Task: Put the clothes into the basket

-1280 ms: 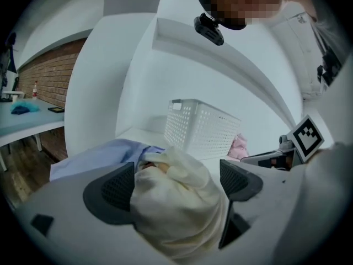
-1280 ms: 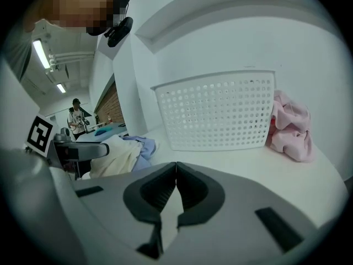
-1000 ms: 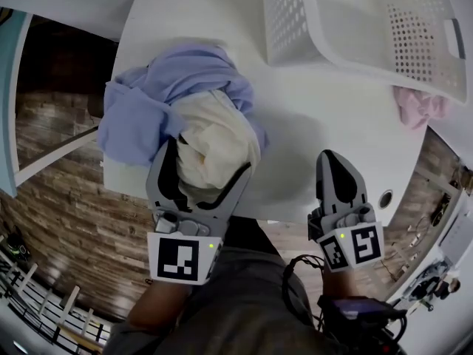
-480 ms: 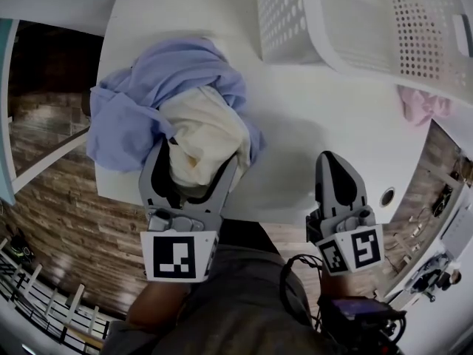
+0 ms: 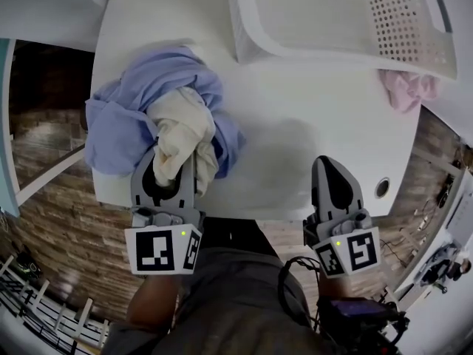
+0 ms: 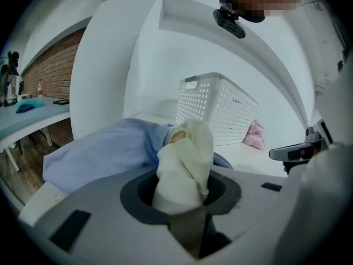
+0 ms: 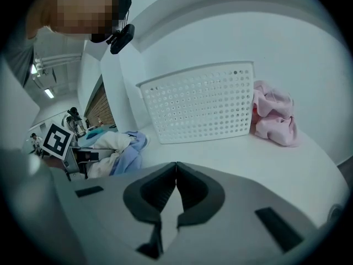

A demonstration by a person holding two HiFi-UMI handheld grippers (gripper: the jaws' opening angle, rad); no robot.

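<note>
One crumpled cream cloth (image 5: pixel 177 120) sits pinched in my left tool (image 5: pixel 176 159), jaws just closed; next, lift it into the white perforated basket (image 5: pixel 411 19) ahead.

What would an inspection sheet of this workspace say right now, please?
Surface: white table, bare between the clothes.
Job's things: cream garment atop blue garment; pink garment beside the white basket, none seen inside.
Clutter: nothing seen.
Grippers: left gripper jaws have just been closing, now pinching the cream garment; right gripper shut, empty.
Cables: black cable by the right wrist.
Surroundings: wood floor.
</note>
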